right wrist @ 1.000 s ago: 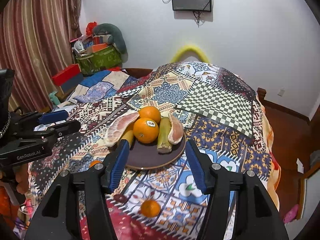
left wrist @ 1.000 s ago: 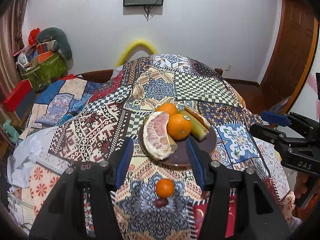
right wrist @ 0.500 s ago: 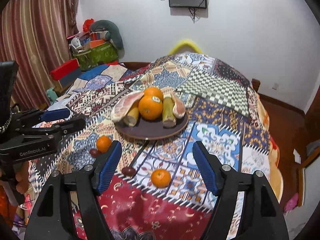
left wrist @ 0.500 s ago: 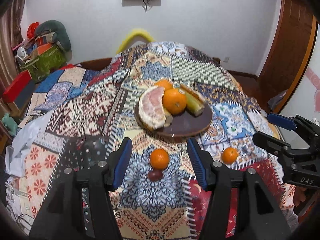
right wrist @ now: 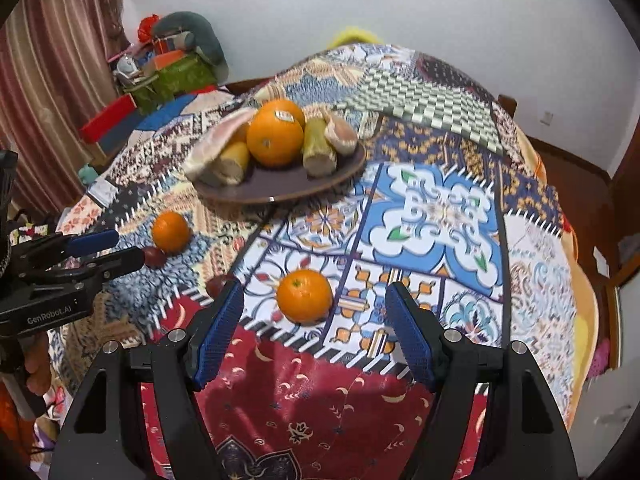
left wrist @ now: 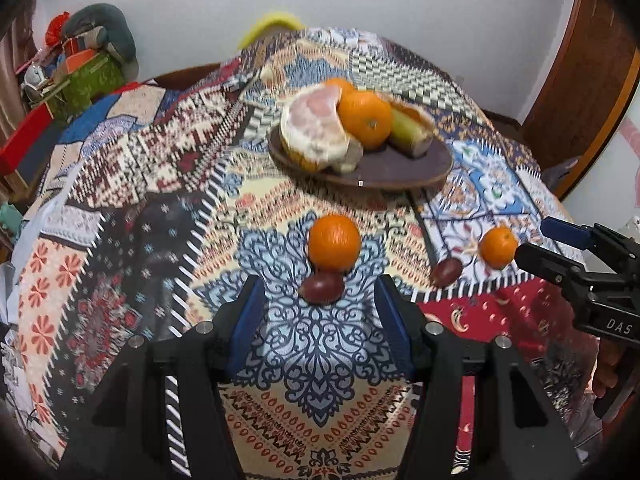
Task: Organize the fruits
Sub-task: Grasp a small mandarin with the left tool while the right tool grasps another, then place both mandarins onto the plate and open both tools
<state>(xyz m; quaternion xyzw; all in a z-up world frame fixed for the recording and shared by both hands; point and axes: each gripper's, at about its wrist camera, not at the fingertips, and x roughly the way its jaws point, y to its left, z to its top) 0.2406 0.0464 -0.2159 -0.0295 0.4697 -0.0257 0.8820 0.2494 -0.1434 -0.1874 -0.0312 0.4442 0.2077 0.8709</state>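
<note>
Hovering my left gripper [left wrist: 320, 308] unclenched, empty, over small orange mandarin [left wrist: 334, 242] touching dark red plum [left wrist: 321, 287] on patchwork cloth [left wrist: 140, 184]. My right gripper [right wrist: 310, 322] spread, empty, second mandarin [right wrist: 304, 295] just ahead. Brown plate [right wrist: 288, 186] beyond.

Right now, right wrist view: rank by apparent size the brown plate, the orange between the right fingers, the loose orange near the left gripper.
1. brown plate
2. orange between the right fingers
3. loose orange near the left gripper

The two oranges may really match; the second simply sits nearer the camera.
</note>
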